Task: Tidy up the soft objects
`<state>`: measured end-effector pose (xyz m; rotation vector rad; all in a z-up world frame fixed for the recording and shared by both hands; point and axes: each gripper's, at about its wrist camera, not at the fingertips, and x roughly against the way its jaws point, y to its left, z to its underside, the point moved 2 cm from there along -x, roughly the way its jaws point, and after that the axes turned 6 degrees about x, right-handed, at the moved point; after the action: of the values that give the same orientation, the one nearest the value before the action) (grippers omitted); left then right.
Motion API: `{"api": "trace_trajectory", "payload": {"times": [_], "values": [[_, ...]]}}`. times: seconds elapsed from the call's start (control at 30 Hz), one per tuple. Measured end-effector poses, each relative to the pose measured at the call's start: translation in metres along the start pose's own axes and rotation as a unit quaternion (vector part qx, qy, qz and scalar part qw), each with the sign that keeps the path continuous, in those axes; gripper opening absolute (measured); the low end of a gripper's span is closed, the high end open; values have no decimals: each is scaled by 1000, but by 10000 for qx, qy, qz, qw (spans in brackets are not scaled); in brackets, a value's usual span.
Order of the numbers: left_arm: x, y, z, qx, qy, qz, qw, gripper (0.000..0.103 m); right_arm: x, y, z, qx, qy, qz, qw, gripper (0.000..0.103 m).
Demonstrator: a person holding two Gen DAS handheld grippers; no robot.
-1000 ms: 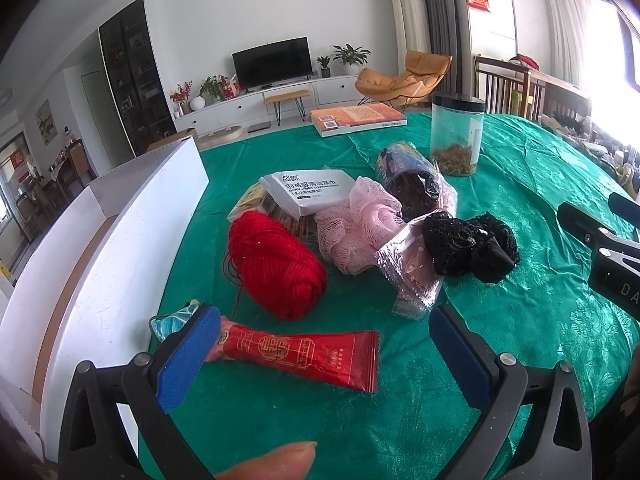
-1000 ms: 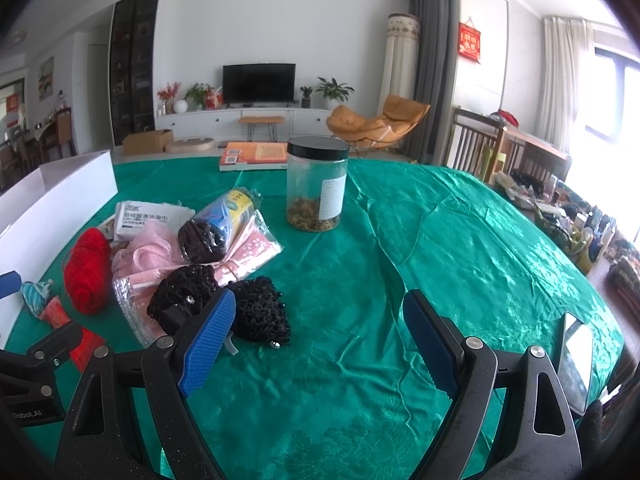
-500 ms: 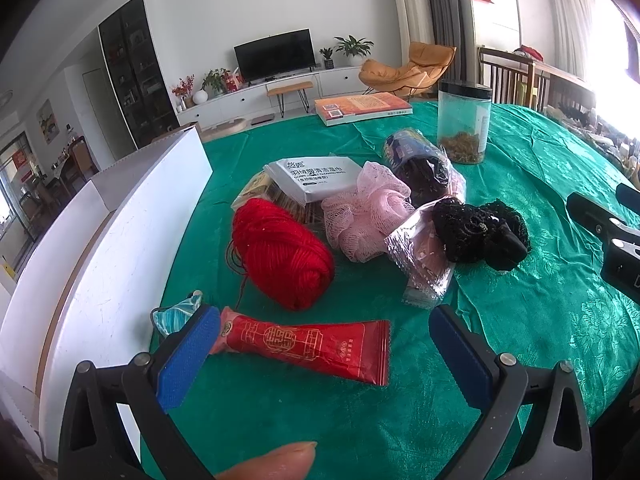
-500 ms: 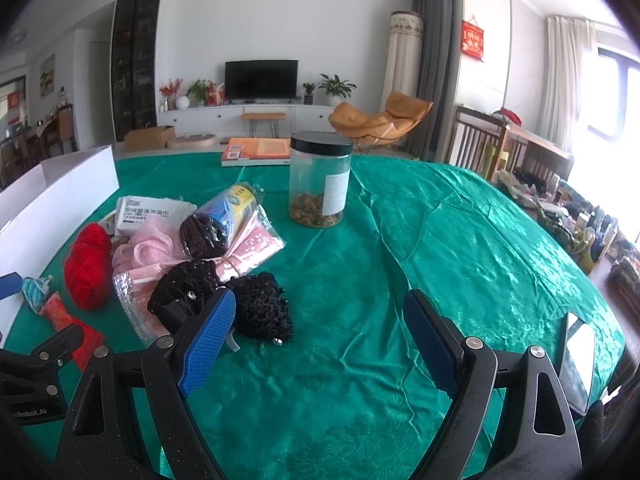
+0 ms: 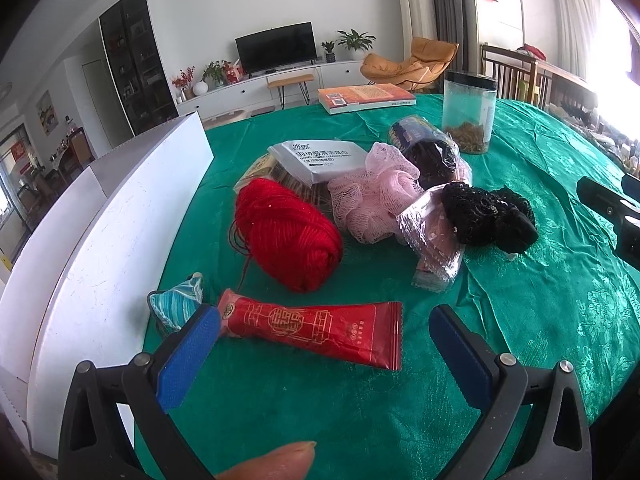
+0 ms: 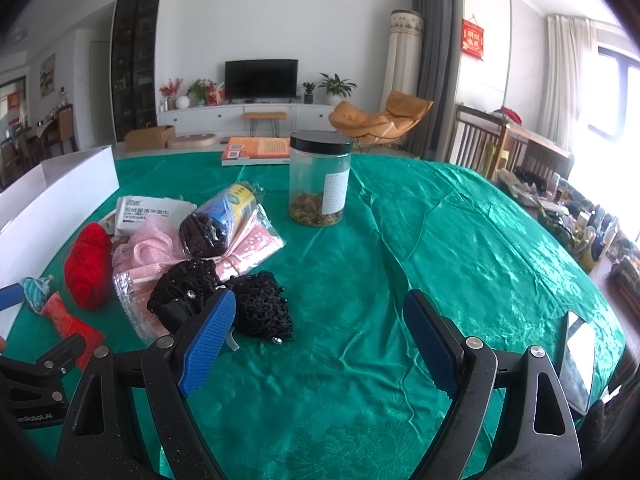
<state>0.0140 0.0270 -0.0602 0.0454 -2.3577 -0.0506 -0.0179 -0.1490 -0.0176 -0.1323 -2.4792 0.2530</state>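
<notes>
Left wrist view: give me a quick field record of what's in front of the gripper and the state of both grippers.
left gripper: open, empty, jaws straddling the red packet
right gripper: open, empty, over bare cloth
red packet: flat on the green tablecloth, nearest item
red yarn ball: behind the packet
pink mesh puff: right of the yarn
black mesh pieces: right end of the pile
white box: left edge of the table
clear jar: upright, lid on, far side

Daylight floods in from the window (image 6: 624, 92) on my right, blown out white. The cloth (image 6: 460, 240) glares in patches (shiny satin). My lenses bend everything, corners black; focus stays sharp.
</notes>
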Motion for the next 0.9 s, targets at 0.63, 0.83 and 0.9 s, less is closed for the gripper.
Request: {"api": "trace_trajectory", "payload": {"times": [0.63,0.83,0.9], "values": [[-37,4,24,39,745,325,9967,103,-15,22,11,280,460,-579,9969,88],[-44,7,26,172,827,447,9954,103,-19,25,15,237,642,-742,9949,88],[-44,8,25,194,840,475,9951,103,-21,25,15,227,696,-788,9942,88]]}}
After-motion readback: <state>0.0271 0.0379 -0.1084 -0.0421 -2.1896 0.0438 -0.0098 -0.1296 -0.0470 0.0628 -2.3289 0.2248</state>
